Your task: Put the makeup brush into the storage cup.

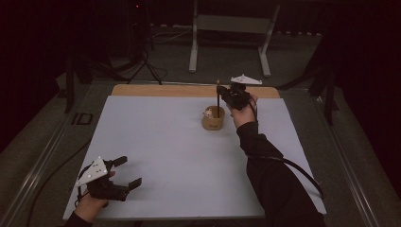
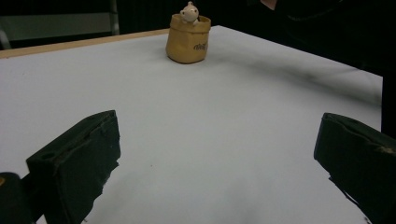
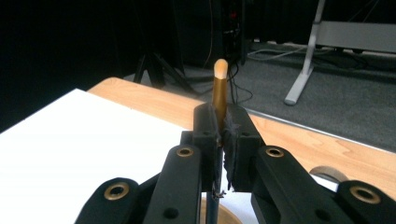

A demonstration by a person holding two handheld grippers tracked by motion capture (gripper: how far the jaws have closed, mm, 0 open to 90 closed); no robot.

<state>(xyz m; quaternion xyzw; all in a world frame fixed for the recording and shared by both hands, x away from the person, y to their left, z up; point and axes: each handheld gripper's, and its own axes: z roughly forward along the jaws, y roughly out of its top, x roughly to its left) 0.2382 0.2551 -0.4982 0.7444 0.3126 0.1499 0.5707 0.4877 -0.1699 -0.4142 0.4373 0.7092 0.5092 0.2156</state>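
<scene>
A small tan pot point(image 1: 213, 118) with a little pale figure on its rim stands at the far middle of the white table sheet point(image 1: 179, 156); in the left gripper view the pot point(image 2: 188, 38) sits far ahead. My right gripper point(image 1: 226, 92) hovers just above and right of the pot, shut on a thin dark stick with a gold upper end point(image 1: 218, 97) that points down into the pot. In the right gripper view the stick point(image 3: 220, 86) stands upright between the closed jaws of the right gripper point(image 3: 223, 126). My left gripper point(image 1: 128, 172) rests open at the near left; its fingers point(image 2: 79, 158) stand wide apart.
A wooden table edge point(image 1: 156, 90) runs along the far side of the sheet. Beyond it on the floor stand a metal frame point(image 1: 231, 38) and a tripod with cables point(image 1: 142, 61). A dark sleeve point(image 1: 274, 179) crosses the near right of the sheet.
</scene>
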